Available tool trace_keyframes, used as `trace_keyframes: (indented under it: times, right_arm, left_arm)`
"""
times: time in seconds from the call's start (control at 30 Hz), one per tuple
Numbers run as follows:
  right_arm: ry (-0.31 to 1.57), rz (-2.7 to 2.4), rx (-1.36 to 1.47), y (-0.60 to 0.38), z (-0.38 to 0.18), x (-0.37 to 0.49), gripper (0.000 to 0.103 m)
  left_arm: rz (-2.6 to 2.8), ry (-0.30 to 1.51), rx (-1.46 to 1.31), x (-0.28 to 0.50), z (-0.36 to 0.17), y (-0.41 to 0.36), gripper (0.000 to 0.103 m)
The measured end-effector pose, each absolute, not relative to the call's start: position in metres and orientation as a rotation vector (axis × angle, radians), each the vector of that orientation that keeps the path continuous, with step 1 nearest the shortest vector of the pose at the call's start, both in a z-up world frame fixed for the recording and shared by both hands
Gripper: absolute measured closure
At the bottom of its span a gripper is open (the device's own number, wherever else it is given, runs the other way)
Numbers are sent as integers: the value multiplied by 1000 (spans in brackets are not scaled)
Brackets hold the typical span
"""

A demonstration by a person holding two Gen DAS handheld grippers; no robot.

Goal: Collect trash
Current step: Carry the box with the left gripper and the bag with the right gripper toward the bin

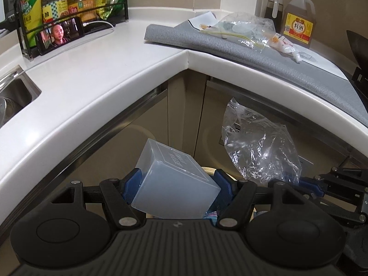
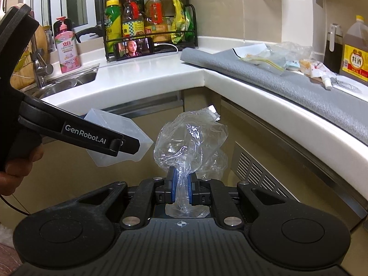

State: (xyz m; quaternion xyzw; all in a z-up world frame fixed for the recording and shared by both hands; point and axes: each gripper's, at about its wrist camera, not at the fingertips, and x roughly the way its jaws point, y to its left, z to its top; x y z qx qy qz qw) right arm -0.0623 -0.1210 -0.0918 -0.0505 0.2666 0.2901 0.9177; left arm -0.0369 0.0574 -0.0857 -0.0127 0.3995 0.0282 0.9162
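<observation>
Already we have two pieces of trash off the white corner tabletop [image 1: 96,73] and in our grasp. Our left hand-held gripper [image 1: 178,185] is clamped on a translucent, frosted rectangular plastic box [image 1: 174,181], its blue pads pressing the box's two sides, and it hangs tilted below the tabletop edge in front of the beige cabinet doors [image 1: 147,119]. Our right hand-held gripper [image 2: 181,189] is pinched nearly closed on a crumpled clear plastic bag [image 2: 191,142], which billows up above the jaws; in the left wrist view that bag sits at about three o'clock from the box. Just under the box a pale rounded rim [image 1: 208,169] peeks out, which we judge may be a bin, though too little of it shows to be sure. Neither piece looks dropped yet, so disposal is still ahead. More remains at one o'clock on the grey fabric mat [image 1: 264,62]: a second clear plastic bag with scraps [image 1: 241,30] and a small white squeezed tube [image 1: 287,46]. We reckon the task is roughly midway.
</observation>
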Motion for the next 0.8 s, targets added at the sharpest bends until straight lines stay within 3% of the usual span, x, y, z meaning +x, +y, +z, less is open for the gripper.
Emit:
trace_keyframes:
  times: [0.8]
  right_arm:
    - [690, 568, -136, -116, -128, -39, 92]
  left_arm:
    - [17, 947, -87, -7, -123, 63, 29]
